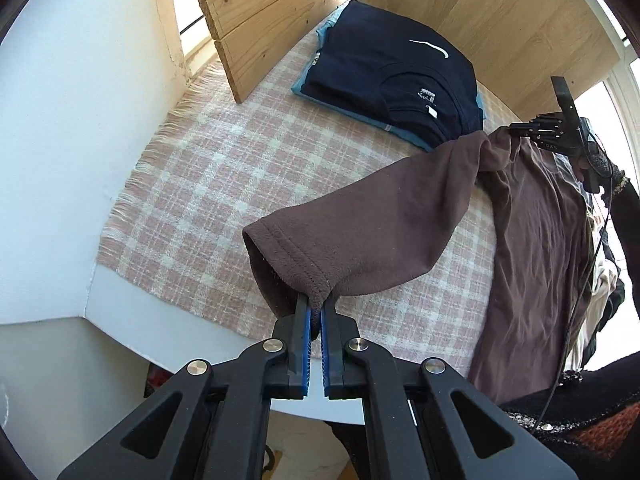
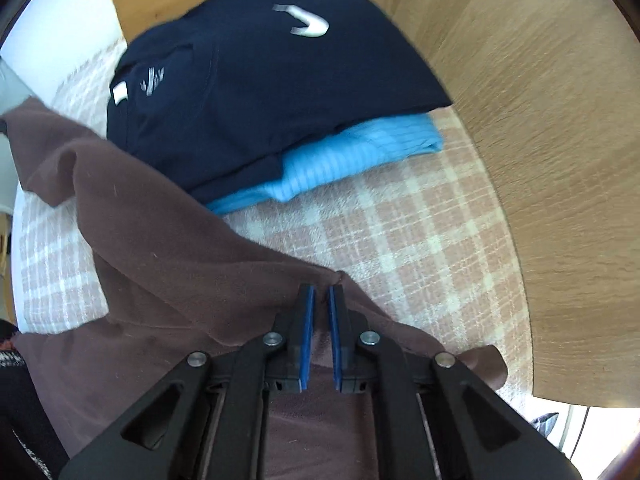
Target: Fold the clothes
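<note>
My left gripper (image 1: 317, 304) pinches the cuff of the brown top (image 1: 400, 216); its sleeve runs rightward to my right gripper (image 2: 322, 294), clamped on the shoulder. The body hangs off the near table edge, the folded stack (image 1: 384, 76) beyond.

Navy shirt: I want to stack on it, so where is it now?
In the left wrist view the navy shirt lies folded on a light blue garment, far end of the checked cloth, against the wooden boards.

Open checked cloth (image 1: 224, 184) lay left; folded navy stack (image 1: 384, 64) and wooden boards (image 1: 500, 28) blocked the far side.
</note>
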`<state>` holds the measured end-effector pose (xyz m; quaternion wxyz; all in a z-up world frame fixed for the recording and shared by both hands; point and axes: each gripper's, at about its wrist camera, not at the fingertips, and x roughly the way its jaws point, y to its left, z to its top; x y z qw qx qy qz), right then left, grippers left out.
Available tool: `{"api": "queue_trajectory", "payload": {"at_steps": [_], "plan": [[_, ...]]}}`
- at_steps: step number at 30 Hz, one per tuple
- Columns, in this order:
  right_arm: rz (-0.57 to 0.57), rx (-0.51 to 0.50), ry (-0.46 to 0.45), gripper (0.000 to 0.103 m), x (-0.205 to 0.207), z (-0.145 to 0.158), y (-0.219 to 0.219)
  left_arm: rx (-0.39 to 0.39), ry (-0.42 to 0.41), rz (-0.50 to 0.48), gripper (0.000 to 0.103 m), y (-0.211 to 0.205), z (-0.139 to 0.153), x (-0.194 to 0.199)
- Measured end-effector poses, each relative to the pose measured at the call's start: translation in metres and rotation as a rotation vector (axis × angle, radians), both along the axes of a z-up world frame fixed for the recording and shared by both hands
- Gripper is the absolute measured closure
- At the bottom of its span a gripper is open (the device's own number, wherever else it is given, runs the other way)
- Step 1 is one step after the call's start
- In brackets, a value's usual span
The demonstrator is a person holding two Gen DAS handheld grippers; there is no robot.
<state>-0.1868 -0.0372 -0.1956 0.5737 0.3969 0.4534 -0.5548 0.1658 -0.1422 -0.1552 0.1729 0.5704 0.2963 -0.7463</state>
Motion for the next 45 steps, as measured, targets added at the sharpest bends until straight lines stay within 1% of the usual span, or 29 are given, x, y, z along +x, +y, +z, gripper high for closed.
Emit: {"api": "queue_trajectory", "payload": {"at_steps": [3,5,6,8,9,10,12,13,14,15,17,20,22,24,25,27,29,31,33,36,39,41,45], "plan": [[-0.050,-0.095,0.010,0.097,-0.010,0.024,0.005,0.050,0.020,0.071,0.100,-0.007,0.013,0.008],[-0.107,-0.159,0.040,0.100,-0.017,0.034,-0.003,0.036,0.009,0.124,0.100,-0.022,0.015,0.007],[-0.151,-0.180,0.066,0.100,-0.022,0.034,-0.009,0.012,-0.017,0.143,0.099,-0.030,0.013,0.004],[-0.217,-0.177,0.108,0.100,-0.032,0.027,-0.021,-0.051,-0.098,0.163,0.094,-0.049,-0.001,-0.003],[-0.213,-0.167,0.143,0.100,-0.031,0.023,-0.027,-0.061,-0.126,0.156,0.094,-0.054,-0.009,-0.004],[-0.201,-0.157,0.157,0.100,-0.027,0.019,-0.030,-0.070,-0.149,0.143,0.093,-0.055,-0.016,-0.004],[-0.149,-0.141,0.091,0.099,-0.014,0.016,-0.031,-0.067,-0.159,0.129,0.088,-0.055,-0.026,0.002],[-0.124,-0.126,0.060,0.092,-0.008,0.014,-0.030,-0.058,-0.159,0.130,0.086,-0.055,-0.030,0.006],[-0.100,-0.103,0.042,0.076,-0.003,0.011,-0.029,-0.046,-0.156,0.132,0.086,-0.055,-0.034,0.010],[-0.077,-0.081,0.031,0.065,0.002,0.007,-0.028,-0.045,-0.151,0.123,0.086,-0.054,-0.037,0.012],[-0.041,-0.048,0.041,0.065,0.012,-0.001,-0.024,-0.063,-0.146,0.082,0.086,-0.047,-0.043,0.012],[0.003,-0.004,0.061,0.065,0.026,-0.011,-0.016,-0.099,-0.174,-0.010,0.086,-0.034,-0.059,-0.001],[0.014,0.007,0.074,0.065,0.032,-0.012,-0.008,-0.124,-0.195,-0.061,0.084,-0.029,-0.072,-0.009],[0.036,0.018,0.104,0.064,0.040,-0.014,-0.007,-0.177,-0.236,-0.104,0.082,-0.026,-0.084,-0.016],[0.050,0.023,0.118,0.064,0.043,-0.014,-0.006,-0.194,-0.249,-0.120,0.081,-0.024,-0.089,-0.020],[0.076,0.034,0.137,0.062,0.048,-0.014,-0.006,-0.201,-0.255,-0.143,0.081,-0.023,-0.095,-0.027],[0.095,0.038,0.148,0.062,0.051,-0.014,-0.008,-0.206,-0.261,-0.161,0.084,-0.021,-0.101,-0.033],[0.108,0.039,0.157,0.062,0.053,-0.013,-0.011,-0.192,-0.244,-0.157,0.094,-0.024,-0.098,-0.035],[0.127,0.036,0.159,0.062,0.054,-0.012,-0.014,-0.171,-0.219,-0.145,0.097,-0.028,-0.092,-0.035],[0.167,0.040,0.150,0.062,0.060,-0.012,-0.018,-0.133,-0.171,-0.104,0.097,-0.036,-0.075,-0.029],[0.224,0.048,0.155,0.062,0.074,-0.012,-0.017,-0.106,-0.114,-0.044,0.097,-0.045,-0.050,-0.021],[0.257,0.049,0.141,0.062,0.083,-0.010,-0.014,-0.096,-0.084,-0.012,0.097,-0.050,-0.035,-0.016],[0.309,0.027,0.128,0.062,0.097,-0.003,-0.001,-0.101,-0.073,0.007,0.097,-0.050,-0.020,-0.013]]}}
